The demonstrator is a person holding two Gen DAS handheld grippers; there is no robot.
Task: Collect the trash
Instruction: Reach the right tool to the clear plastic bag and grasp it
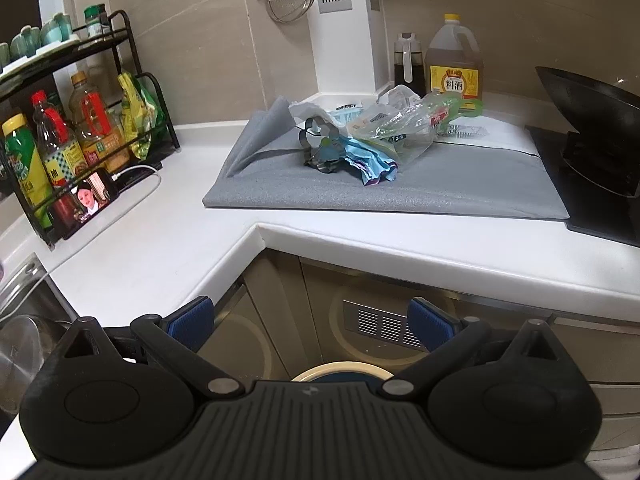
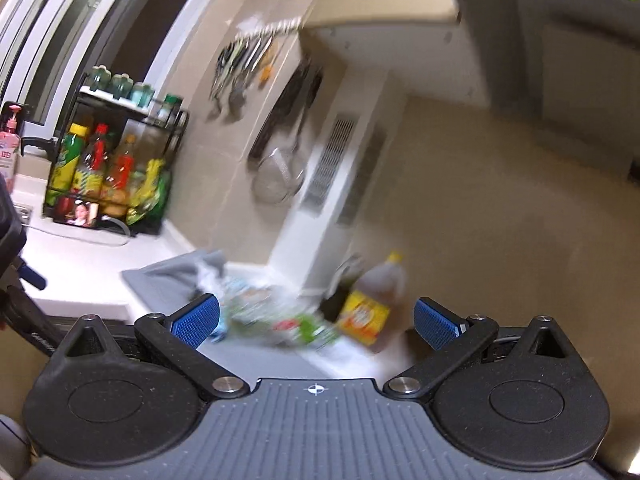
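A heap of trash (image 1: 372, 136) lies on a grey mat (image 1: 400, 184) on the white counter: clear plastic bags, a blue wrapper, crumpled white paper and a dark metal piece. My left gripper (image 1: 314, 322) is open and empty, held below the counter edge in front of the cabinet. A round bin rim (image 1: 340, 370) shows just beneath it. In the blurred right wrist view the same trash (image 2: 280, 316) sits on the mat (image 2: 160, 280). My right gripper (image 2: 316, 322) is open and empty, hovering before the heap.
A black rack of sauce bottles (image 1: 60, 144) with a phone (image 1: 86, 204) leaning on it stands at the left. A yellow-labelled cooking wine jug (image 1: 454, 64) and a dark bottle (image 1: 408, 64) stand behind the trash. A black wok (image 1: 592, 120) sits on the stove at right. A sink (image 1: 24, 320) is lower left.
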